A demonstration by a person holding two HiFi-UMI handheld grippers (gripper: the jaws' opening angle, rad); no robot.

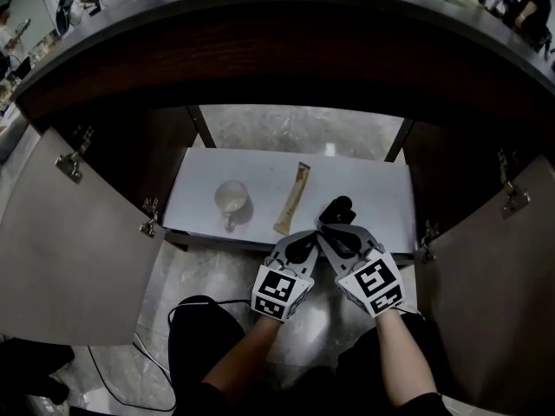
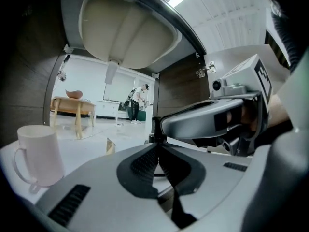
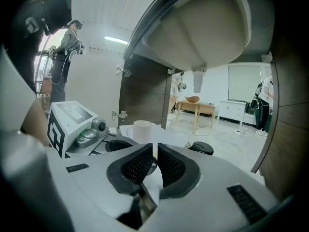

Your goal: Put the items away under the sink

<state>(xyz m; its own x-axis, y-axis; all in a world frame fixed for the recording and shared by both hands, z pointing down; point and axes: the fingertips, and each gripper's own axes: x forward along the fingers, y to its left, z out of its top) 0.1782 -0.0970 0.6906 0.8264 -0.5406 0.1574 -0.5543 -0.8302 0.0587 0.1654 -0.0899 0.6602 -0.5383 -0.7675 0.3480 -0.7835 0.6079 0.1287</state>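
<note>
Left hand-held gripper [image 1: 304, 237] sits at lower centre of the head view, jaws closed with nothing between them. Right hand-held gripper [image 1: 335, 230] is just beside it toward the right of the frame, its jaws drawn nearly together and also empty. Both hover at the front edge of the white desk [image 1: 373, 196] inside the cabinet.

One white mug [image 1: 231, 199] stands on the desk, up and left of the left hand-held gripper and apart from it. One tan sachet [image 1: 292, 198] lies flat between the mug and the grippers' tips. A small dark item [image 1: 336, 208], kind not determinable, sits just ahead of the right hand-held gripper.

Two cabinet doors [image 1: 69, 241] stand open. The sink bowl's underside [image 2: 125, 28] hangs overhead.
</note>
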